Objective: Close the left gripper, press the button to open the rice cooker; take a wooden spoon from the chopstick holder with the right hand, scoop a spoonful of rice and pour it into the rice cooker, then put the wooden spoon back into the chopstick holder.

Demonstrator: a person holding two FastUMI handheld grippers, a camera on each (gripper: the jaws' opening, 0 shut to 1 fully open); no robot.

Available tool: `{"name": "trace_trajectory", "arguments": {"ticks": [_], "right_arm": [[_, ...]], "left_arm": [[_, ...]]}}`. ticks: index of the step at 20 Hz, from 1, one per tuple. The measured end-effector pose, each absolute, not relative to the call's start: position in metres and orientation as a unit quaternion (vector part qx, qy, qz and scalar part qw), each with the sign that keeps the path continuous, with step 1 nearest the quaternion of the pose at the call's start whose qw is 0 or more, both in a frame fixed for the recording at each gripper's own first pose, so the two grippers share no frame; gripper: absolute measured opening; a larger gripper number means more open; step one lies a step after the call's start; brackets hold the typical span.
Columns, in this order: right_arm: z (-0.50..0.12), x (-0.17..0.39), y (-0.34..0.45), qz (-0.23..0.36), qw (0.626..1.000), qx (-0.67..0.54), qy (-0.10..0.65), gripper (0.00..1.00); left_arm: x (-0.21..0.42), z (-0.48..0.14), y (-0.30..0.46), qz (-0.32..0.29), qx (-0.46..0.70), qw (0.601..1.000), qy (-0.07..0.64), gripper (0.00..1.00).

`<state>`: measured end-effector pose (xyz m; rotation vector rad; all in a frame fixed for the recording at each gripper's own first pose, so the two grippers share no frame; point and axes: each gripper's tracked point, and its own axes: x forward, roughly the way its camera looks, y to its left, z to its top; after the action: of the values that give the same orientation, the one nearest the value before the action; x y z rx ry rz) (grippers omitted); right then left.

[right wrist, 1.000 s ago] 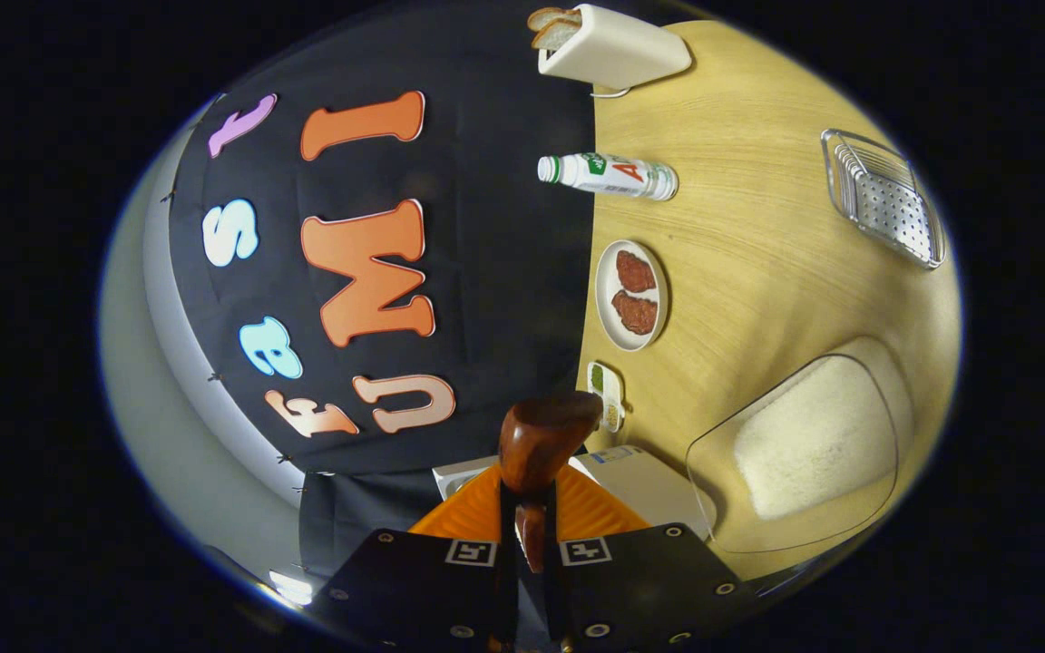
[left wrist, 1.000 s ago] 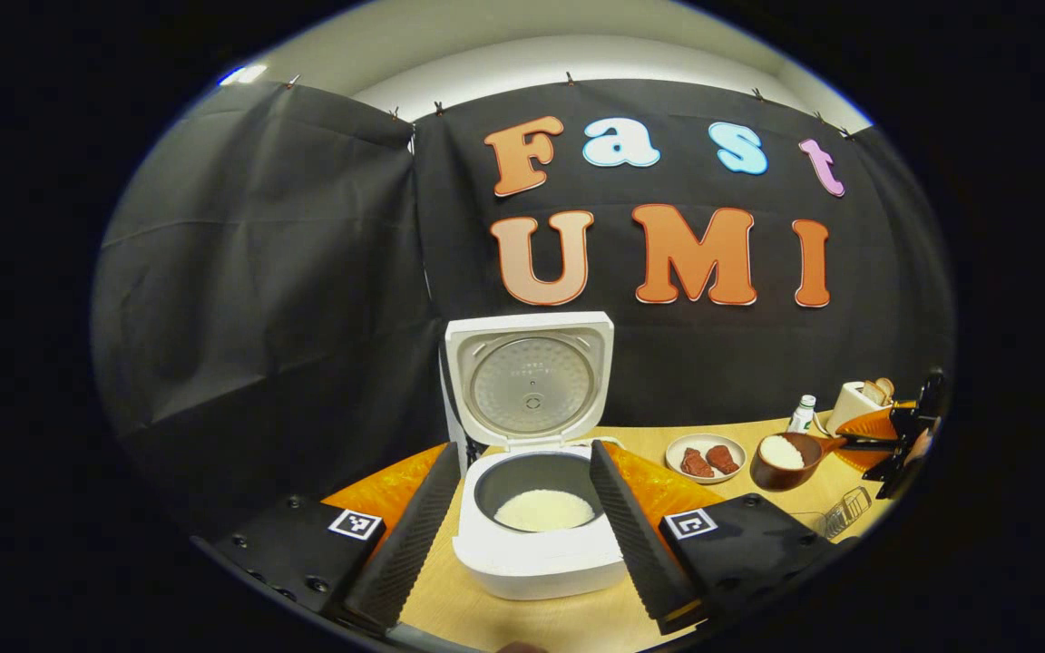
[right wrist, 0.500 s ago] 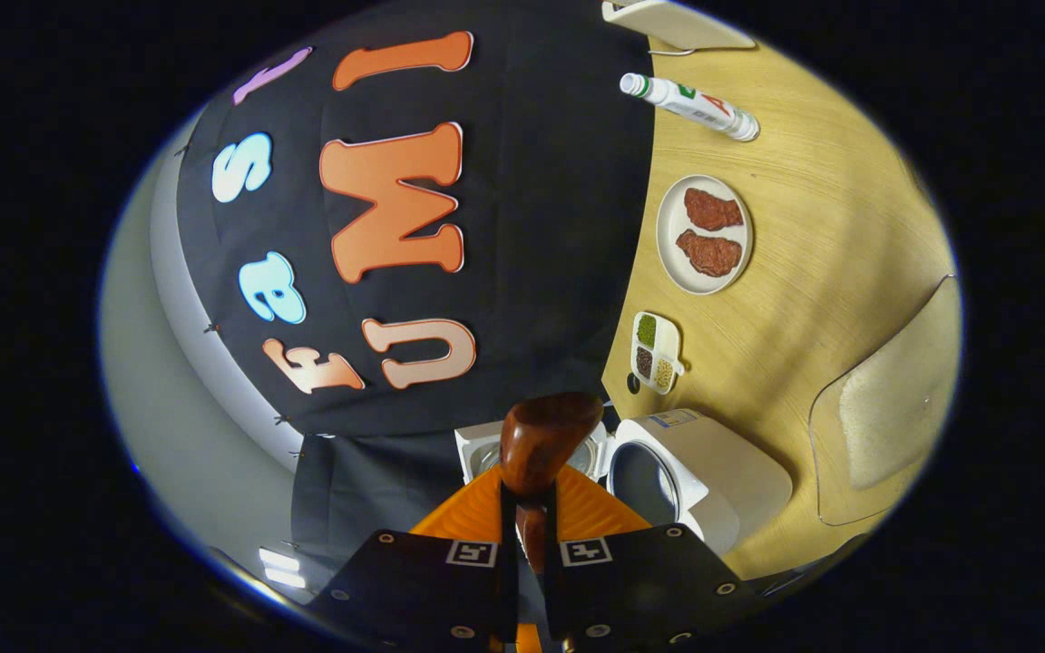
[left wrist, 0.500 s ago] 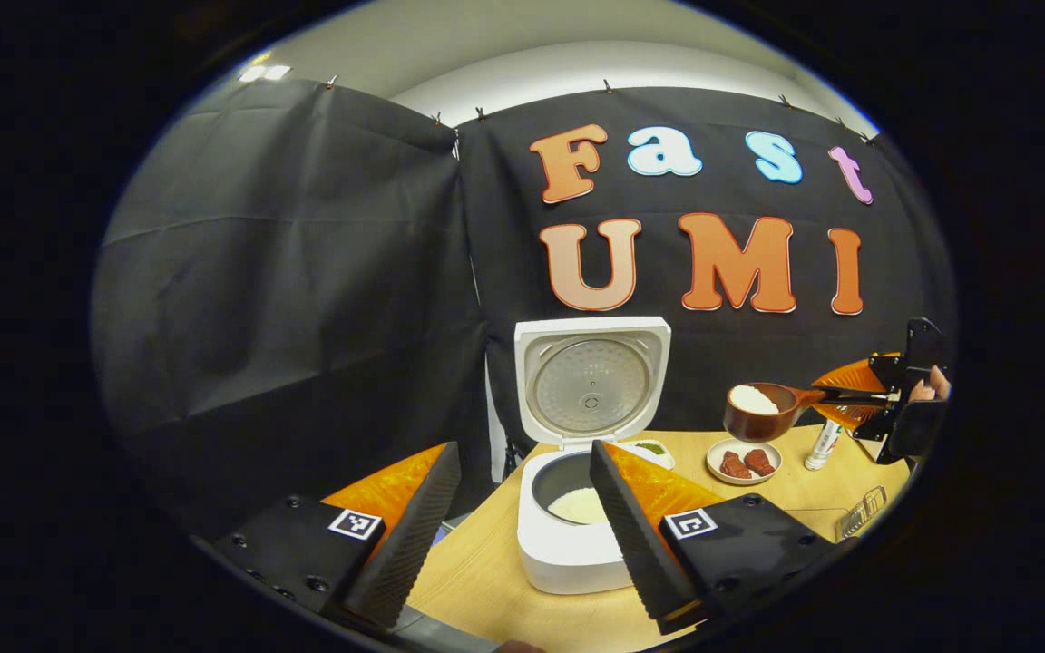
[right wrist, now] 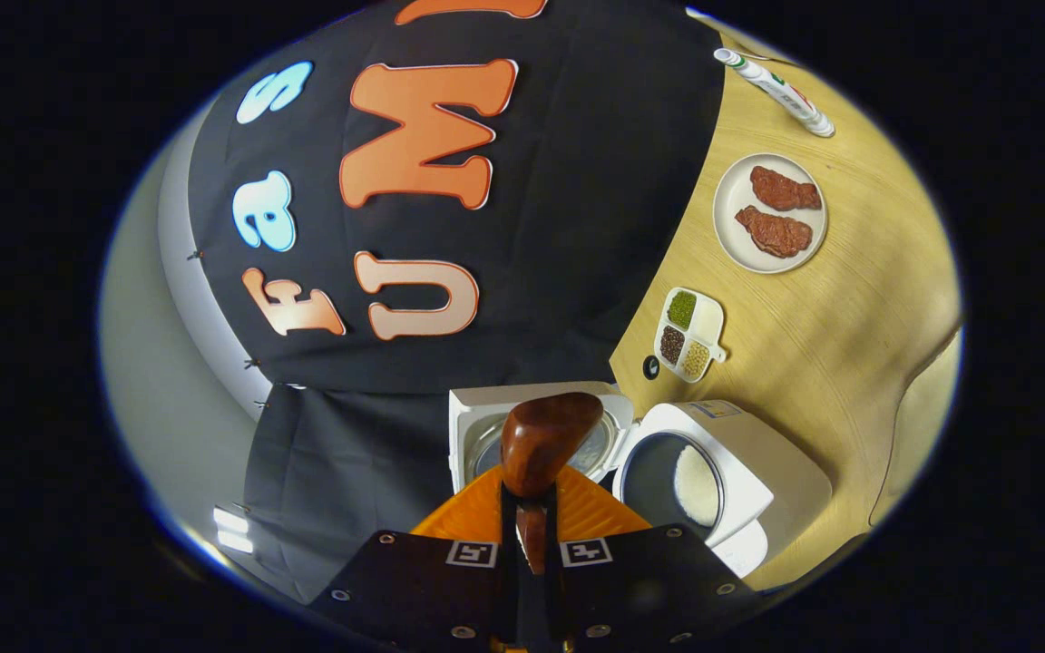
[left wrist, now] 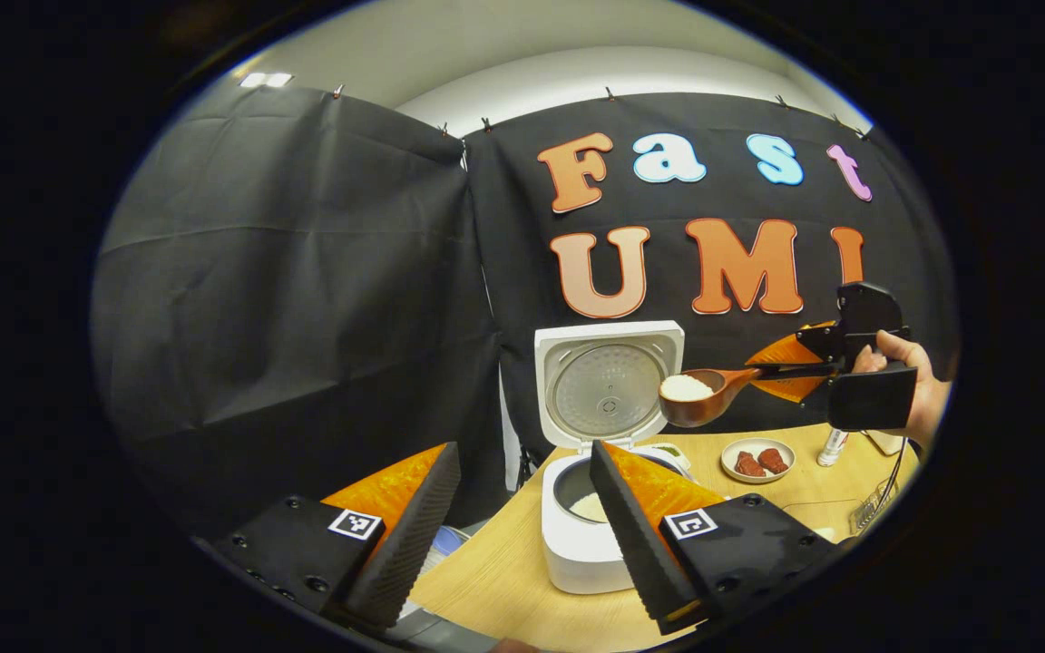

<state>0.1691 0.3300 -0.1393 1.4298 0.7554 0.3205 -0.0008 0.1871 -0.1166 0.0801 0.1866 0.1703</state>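
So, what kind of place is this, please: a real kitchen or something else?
Probably a staged kitchen setup in a recording booth, not a real kitchen. Black cloth hangs as the wall behind a wooden table, which holds an open rice cooker, a plate of meat and a bottle.

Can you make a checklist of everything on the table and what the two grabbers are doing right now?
Surface: wooden table, bare between the items.
Job's things: rice cooker lid up, rice inside; wooden spoon heaped with rice, held in the air beside the open lid.
Clutter: plate with two pieces of meat; divided dish of beans; bottle; wire rack.
Grippers: left gripper open, holding nothing; right gripper shut on the spoon handle, held by a hand.
Cables: one thin cable hanging under the hand.
Surroundings: black cloth wall.
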Motion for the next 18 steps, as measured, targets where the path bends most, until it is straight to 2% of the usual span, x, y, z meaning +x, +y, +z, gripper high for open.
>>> {"name": "trace_trajectory", "arguments": {"ticks": [12, 18], "right_arm": [[-0.178, 0.187, 0.384, 0.155, 0.799, 0.463, 0.351, 0.11], [-0.192, 0.192, 0.399, 0.174, 0.864, 0.339, 0.328, 0.11]], "left_arm": [[-0.006, -0.139, 0.222, 0.112, 0.035, 0.986, 0.118, 0.98], [-0.005, -0.154, 0.231, 0.118, 0.031, 0.983, 0.135, 0.98]]}}
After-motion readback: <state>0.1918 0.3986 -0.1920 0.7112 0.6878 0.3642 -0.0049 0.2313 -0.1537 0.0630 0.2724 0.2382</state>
